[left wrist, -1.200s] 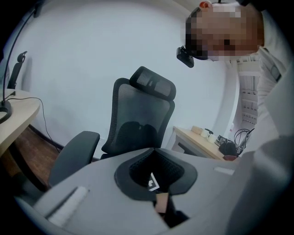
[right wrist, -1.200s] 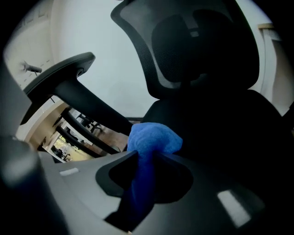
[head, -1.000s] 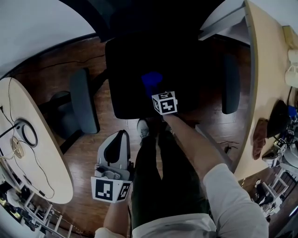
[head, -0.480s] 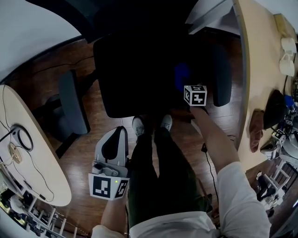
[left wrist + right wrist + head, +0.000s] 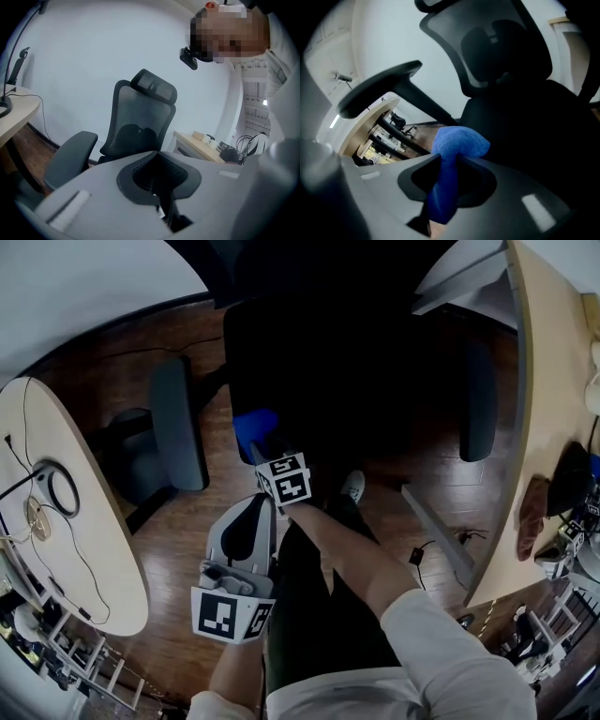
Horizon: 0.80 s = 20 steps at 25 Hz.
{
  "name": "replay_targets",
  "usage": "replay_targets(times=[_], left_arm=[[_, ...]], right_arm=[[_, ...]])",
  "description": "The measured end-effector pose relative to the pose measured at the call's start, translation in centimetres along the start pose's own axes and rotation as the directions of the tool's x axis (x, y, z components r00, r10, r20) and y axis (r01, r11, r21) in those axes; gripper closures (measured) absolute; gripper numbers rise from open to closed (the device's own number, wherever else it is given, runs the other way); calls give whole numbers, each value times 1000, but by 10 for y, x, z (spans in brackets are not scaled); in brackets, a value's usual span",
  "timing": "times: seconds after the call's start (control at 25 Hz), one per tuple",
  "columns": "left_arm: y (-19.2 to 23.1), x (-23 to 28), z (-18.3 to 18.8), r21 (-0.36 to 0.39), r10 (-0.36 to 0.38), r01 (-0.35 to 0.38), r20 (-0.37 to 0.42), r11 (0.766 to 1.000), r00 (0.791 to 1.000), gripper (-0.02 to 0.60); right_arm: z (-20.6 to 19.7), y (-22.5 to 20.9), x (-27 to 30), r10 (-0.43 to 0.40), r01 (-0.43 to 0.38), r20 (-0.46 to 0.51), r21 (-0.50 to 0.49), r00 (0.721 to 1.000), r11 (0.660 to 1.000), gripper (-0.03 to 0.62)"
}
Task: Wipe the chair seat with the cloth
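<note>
- Two grippers are seen, but only the right gripper (image 5: 267, 454) is at work. Its jaws are clamped on the blue cloth (image 5: 253, 424), which bulges just beyond the tips.
- The chair seat (image 5: 356, 381) is spread ahead and to the right of that claw (the cloth lies at the seat's near left corner), so a rightward sweep is judged likely.
- The left gripper (image 5: 246, 526) is held behind, its jaws closed on nothing.
- The corner position is shown only by the head view, while the clamp is confirmed by the right gripper view.
</note>
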State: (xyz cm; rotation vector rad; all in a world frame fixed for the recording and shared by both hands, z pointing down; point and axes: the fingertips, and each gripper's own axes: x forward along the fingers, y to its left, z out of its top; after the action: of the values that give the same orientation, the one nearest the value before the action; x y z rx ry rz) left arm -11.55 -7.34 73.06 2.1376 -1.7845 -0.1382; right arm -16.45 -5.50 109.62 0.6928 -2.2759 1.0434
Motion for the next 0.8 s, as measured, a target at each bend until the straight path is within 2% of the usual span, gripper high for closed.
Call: replay_targets(times=[0.12,0.28,0.4,0.52,0.68,0.8], left_arm=[[10,-10,-2,4,25,-25,-1,1000,1000,511],[22,-18,-9,-3,38,-38,-12,999,999,511],[23,-17,-12,-22,34,-35,-16,999,999,511],[14,-9,-11,-27,13,-13,-11,1000,1000,511],[-1,0,-14,-22,-20,19,-14,1000,1000,511],[-7,3,-19,-22,-31,31,-25,999,999,511]], right_arm=[[-20,14,24,-4,4,-29,-5,1000,1000,500],[-27,-21,17,-59,58,-27,-50,998,997,500],[-40,-74,-14,-123,121,-35,-65,992,991,500],[-52,-147,-62,-203,201,-29,-58,979,978,500],[-62,-247,-140,-337,335,-8,-79,941,939,500],[-66,-297,-189,-419,419,12,-61,908,906,500]])
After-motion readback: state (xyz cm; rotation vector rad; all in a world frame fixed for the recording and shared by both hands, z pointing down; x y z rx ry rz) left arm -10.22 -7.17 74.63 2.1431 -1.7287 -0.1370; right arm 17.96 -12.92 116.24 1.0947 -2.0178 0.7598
